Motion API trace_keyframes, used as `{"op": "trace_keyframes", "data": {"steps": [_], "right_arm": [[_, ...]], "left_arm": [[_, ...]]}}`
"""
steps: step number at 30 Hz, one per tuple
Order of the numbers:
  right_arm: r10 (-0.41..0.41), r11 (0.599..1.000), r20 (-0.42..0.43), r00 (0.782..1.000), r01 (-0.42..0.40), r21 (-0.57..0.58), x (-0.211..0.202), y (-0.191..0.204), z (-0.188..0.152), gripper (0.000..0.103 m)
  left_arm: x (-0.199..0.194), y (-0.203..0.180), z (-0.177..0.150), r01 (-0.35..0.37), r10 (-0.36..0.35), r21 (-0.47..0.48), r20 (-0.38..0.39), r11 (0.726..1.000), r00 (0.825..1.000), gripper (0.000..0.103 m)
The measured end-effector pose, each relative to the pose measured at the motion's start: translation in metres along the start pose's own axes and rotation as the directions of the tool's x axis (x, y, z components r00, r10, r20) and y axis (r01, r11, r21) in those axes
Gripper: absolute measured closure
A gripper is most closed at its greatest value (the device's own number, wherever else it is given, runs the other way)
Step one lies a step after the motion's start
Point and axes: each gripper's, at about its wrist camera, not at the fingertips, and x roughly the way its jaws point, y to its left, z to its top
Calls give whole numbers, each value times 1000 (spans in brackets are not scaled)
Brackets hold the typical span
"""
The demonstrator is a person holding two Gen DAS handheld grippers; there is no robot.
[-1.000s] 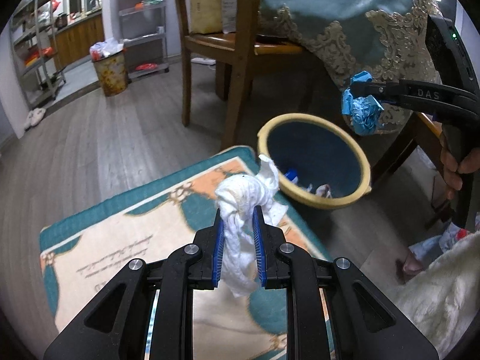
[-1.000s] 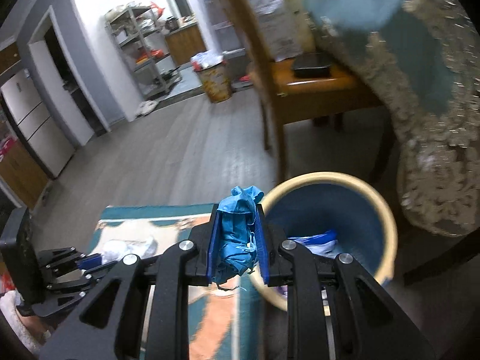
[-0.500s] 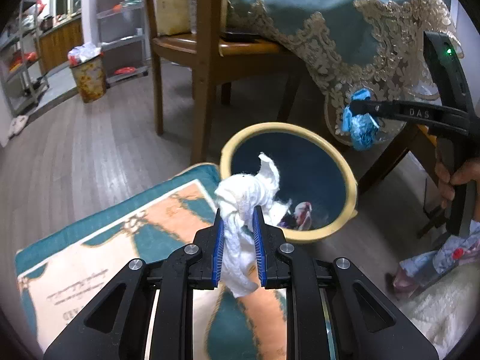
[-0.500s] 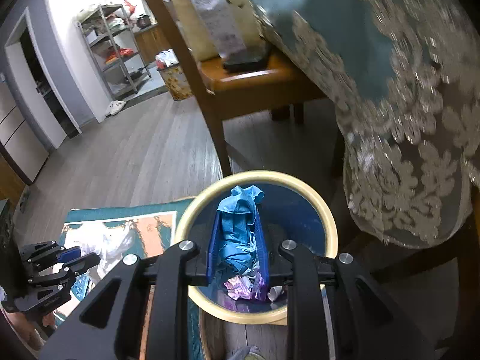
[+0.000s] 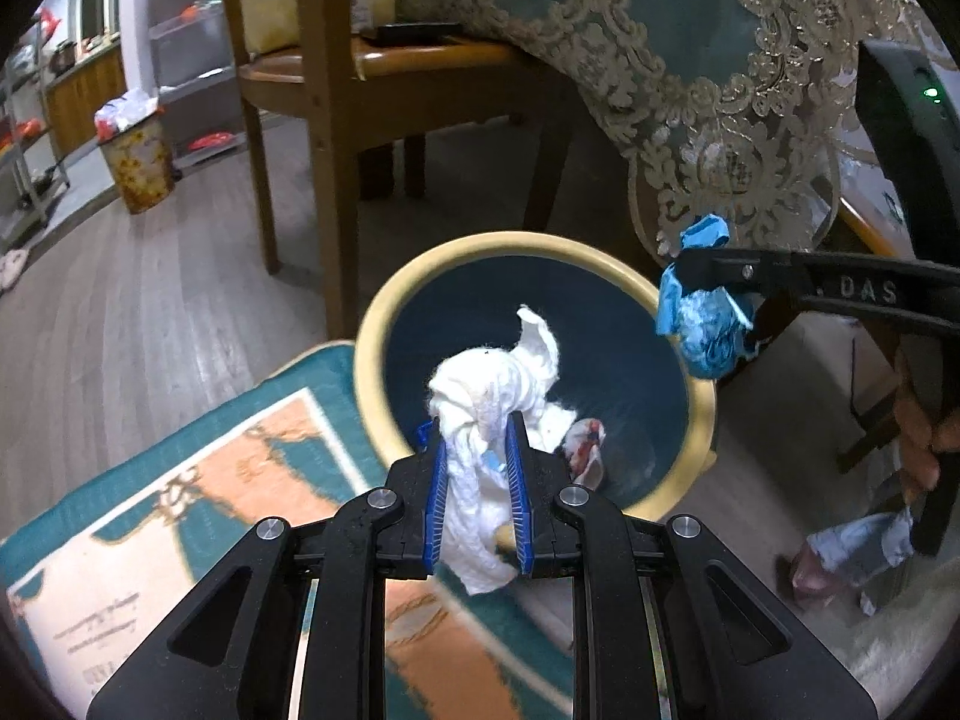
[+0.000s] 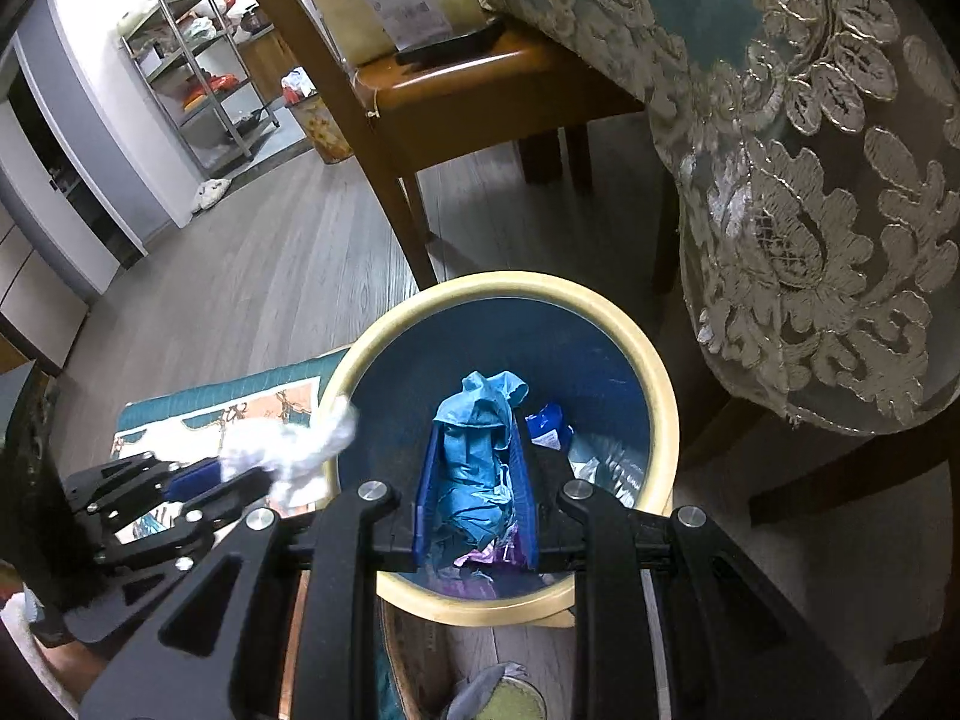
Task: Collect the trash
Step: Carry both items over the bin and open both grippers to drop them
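two claws, each clamped on one wad: the left claw [image 5: 477,468] pinches a white tissue wad [image 5: 492,384] over the near-left rim of the one yellow-rimmed bin [image 6: 657,384]; the right claw [image 6: 474,480], its arm lettered "das", pinches a blue wrapper wad [image 6: 477,450] above the bin's scraps.

Two grippers, two wads, two bins.
Showing now: one white tissue wad [image 5: 492,402], one blue wad [image 6: 477,450], one wooden chair [image 5: 336,120].
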Motion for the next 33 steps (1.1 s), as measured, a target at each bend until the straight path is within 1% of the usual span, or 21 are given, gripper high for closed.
{"op": "trace_keyframes", "data": {"steps": [5,7,8,12,14,15,16,18,20,21,22,24,26,27,28,32,33], "right_arm": [[-14,1000,4,1000,14,18,4,-6,1,82],[-24,999,5,1000,24,22,5,-9,1,82],[-24,999,7,1000,24,24,5,-10,0,81],[-21,999,37,999,20,35,0,-12,1,81],[-17,999,58,998,15,40,-4,-13,2,80],[-16,999,64,998,14,40,-5,-13,3,79],[-17,999,65,998,15,39,-5,-13,4,76],[-13,999,67,998,10,41,-5,-13,3,71],[-19,999,73,997,16,44,-7,-14,3,63],[-20,999,77,997,16,46,-6,-14,5,56],[-19,999,83,996,15,48,-7,-14,5,54],[-21,998,91,996,17,53,-9,-15,7,53],[-19,998,96,995,13,62,-10,-14,8,48],[-16,998,98,995,10,65,-10,-13,9,45],[-10,998,99,995,4,65,-10,-11,10,42],[-1,999,108,994,-4,45,-12,-1,12,31],[3,999,112,994,-8,42,-13,2,13,26]], "left_arm": [[21,-10,2,-2,2,13,-5,1000,1000,83],[29,-11,2,-4,4,11,-9,1000,1000,80],[31,-11,2,-6,6,9,-6,1000,1000,80],[32,-10,3,-11,11,-2,14,1000,1000,80],[32,-8,5,-7,7,-14,22,1000,1000,78],[30,-8,5,1,0,-19,31,1000,1000,73],[29,-8,5,2,-2,-20,36,1000,999,67],[27,-8,6,5,-4,-22,44,1000,999,61],[26,-8,7,8,-7,-29,50,1000,999,55],[25,-8,7,11,-9,-33,52,999,999,51],[25,-8,7,16,-14,-34,54,999,998,47],[22,-9,6,14,-13,-27,57,1000,998,46],[19,-7,6,8,-7,-22,58,1000,998,46],[17,-6,6,4,-2,-24,59,1000,998,44],[16,-5,6,1,0,-26,60,1000,998,40],[2,4,4,-11,14,-43,72,999,997,30],[-3,7,4,-23,26,-45,78,999,997,24]]}}
